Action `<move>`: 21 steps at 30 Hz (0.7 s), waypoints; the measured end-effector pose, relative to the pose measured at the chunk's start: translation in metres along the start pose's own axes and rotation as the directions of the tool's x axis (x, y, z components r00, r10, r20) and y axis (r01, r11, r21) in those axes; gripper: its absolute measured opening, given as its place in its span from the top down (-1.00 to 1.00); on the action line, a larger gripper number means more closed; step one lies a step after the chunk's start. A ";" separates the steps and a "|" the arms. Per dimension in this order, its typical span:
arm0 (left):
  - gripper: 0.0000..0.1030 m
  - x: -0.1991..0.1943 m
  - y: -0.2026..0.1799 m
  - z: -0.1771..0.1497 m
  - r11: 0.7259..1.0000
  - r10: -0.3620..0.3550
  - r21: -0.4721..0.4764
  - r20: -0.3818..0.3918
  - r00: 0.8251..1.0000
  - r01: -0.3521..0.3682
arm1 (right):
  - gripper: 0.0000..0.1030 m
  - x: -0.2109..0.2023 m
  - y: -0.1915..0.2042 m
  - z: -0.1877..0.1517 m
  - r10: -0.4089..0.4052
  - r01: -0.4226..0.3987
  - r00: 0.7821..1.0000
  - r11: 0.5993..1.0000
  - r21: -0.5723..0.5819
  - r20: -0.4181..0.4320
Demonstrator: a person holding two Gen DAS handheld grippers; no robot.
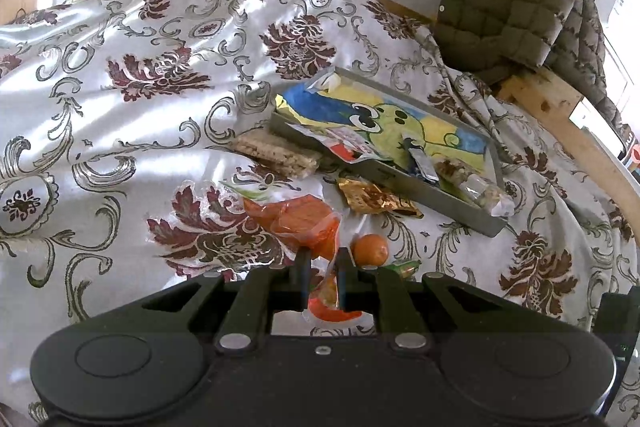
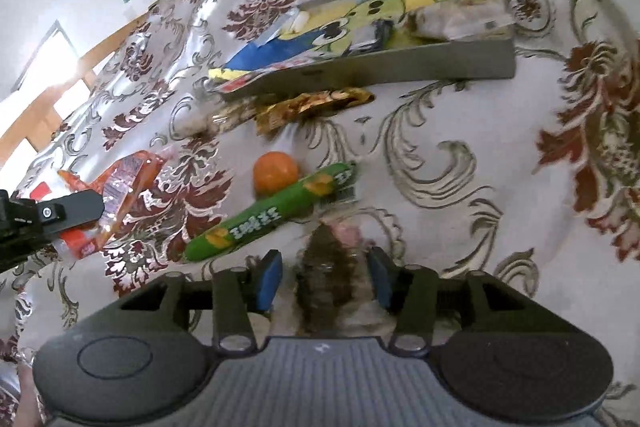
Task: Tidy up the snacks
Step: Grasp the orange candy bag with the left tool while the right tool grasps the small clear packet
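Two grippers work over the glossy damask cloth (image 1: 120, 131). Our left gripper (image 1: 322, 269) has its fingers pinched on the crinkly orange wrapper (image 1: 296, 223). Our right gripper (image 2: 325, 277) has its fingers apart around a dark, fuzzy-looking packet (image 2: 326, 279). A round orange ball (image 2: 276, 171) touches a green tubular pack (image 2: 272, 213). The shallow grey metal tray (image 1: 448, 201) holds flat packets; a gold foil wrapper (image 1: 376, 199) lies just beside it.
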State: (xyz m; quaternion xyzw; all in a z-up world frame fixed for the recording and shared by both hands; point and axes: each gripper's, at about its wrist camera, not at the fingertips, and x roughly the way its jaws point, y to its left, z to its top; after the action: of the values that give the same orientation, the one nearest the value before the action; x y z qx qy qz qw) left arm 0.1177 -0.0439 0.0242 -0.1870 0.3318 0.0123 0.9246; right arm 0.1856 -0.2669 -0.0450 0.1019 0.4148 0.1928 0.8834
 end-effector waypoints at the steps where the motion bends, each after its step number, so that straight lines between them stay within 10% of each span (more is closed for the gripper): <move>1: 0.75 0.000 0.000 0.001 1.000 0.000 -0.002 0.001 1.000 0.000 | 0.17 0.000 0.003 -0.001 0.002 -0.002 1.000 1.000 -0.018 -0.002; 6: 0.75 -0.001 -0.001 0.005 1.000 -0.006 -0.004 0.014 1.000 0.006 | 0.33 -0.009 0.016 -0.008 -0.010 0.011 1.000 0.997 -0.081 0.013; 8: 0.75 -0.001 -0.003 0.008 1.000 -0.014 0.002 0.022 1.000 0.014 | 0.70 -0.019 0.018 -0.006 -0.005 0.008 0.999 0.996 -0.085 0.037; 21: 0.90 -0.002 -0.020 0.026 0.997 -0.049 0.068 0.065 0.997 0.044 | 0.72 -0.050 0.015 0.006 -0.013 0.032 0.978 0.996 -0.086 0.210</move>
State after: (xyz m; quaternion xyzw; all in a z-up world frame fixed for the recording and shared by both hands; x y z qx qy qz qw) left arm 0.1351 -0.0532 0.0509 -0.1634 0.2965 -0.0140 0.9409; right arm 0.1572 -0.2743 -0.0015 0.0774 0.3115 0.1892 0.9280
